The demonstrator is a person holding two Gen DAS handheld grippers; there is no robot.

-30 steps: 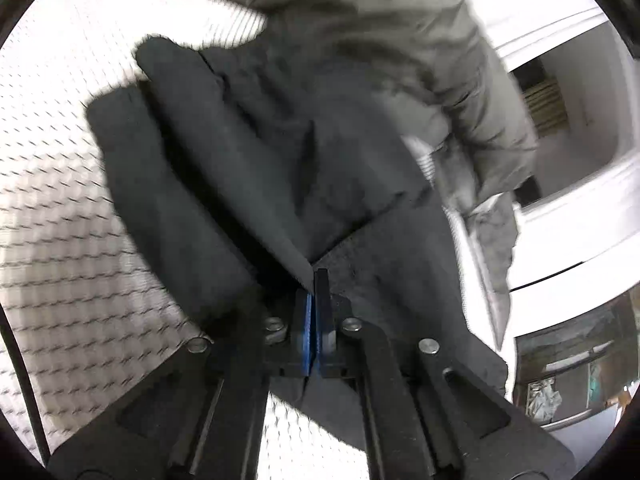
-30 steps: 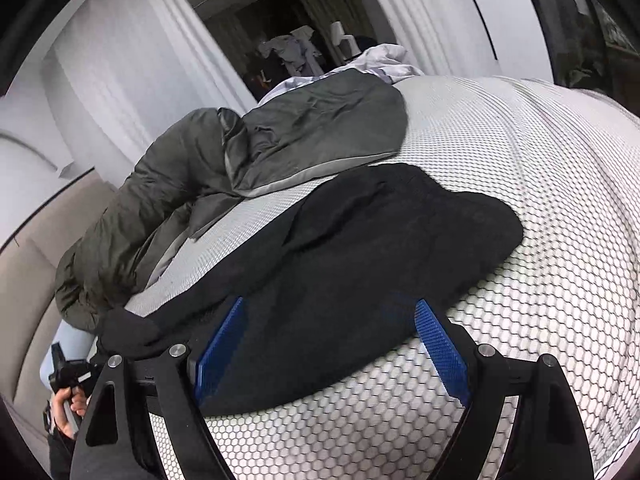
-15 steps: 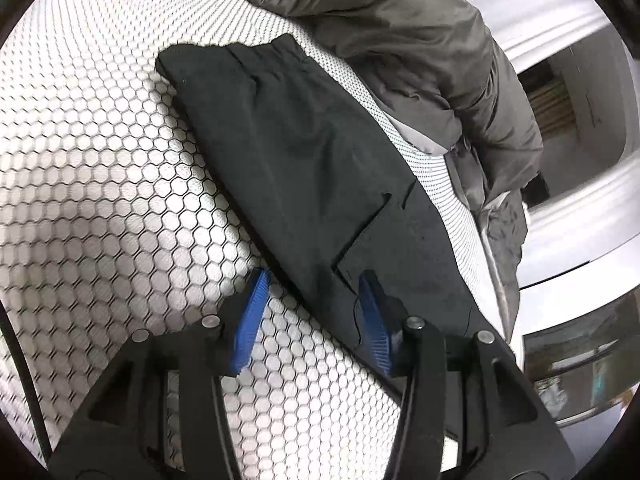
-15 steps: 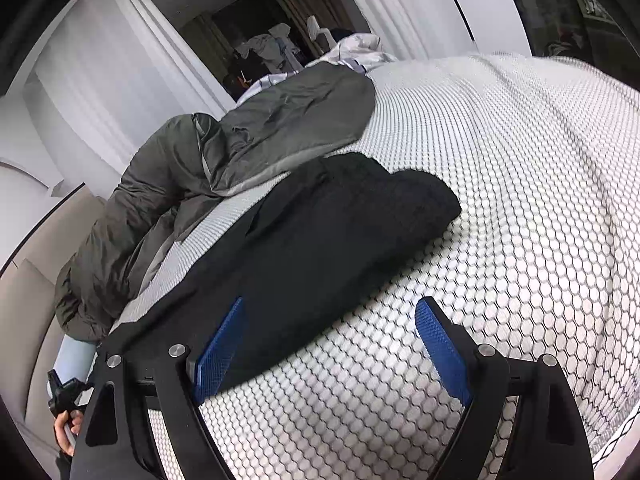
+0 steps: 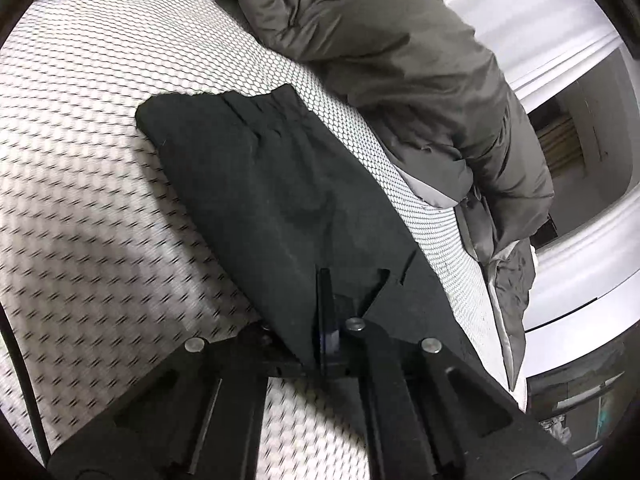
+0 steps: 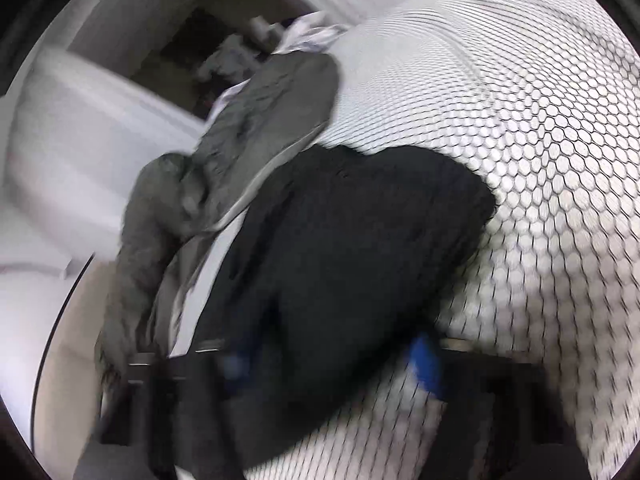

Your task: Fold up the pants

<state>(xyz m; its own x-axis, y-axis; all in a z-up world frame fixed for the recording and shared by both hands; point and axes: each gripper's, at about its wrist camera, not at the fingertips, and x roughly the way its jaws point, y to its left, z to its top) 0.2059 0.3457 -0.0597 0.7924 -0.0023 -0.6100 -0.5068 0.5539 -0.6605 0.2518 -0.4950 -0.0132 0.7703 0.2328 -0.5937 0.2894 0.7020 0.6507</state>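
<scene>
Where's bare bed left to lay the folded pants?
Bare honeycomb cover lies open beside the black pants, away from the jacket. Only a thin strip separates the pants from the olive jacket, so that side is crowded.

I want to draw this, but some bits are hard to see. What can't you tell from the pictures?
- Right gripper, right wrist view: motion blur hides whether its closing jaws pinch the pants.
- Left gripper, left wrist view: shut over the pants' edge; the fingertips themselves hide any pinched cloth.
- Jacket: cut off by the frame edge.

Left tongs (image 5: 325, 280) pressed together; right tongs (image 6: 332, 364) have just been closing.
</scene>
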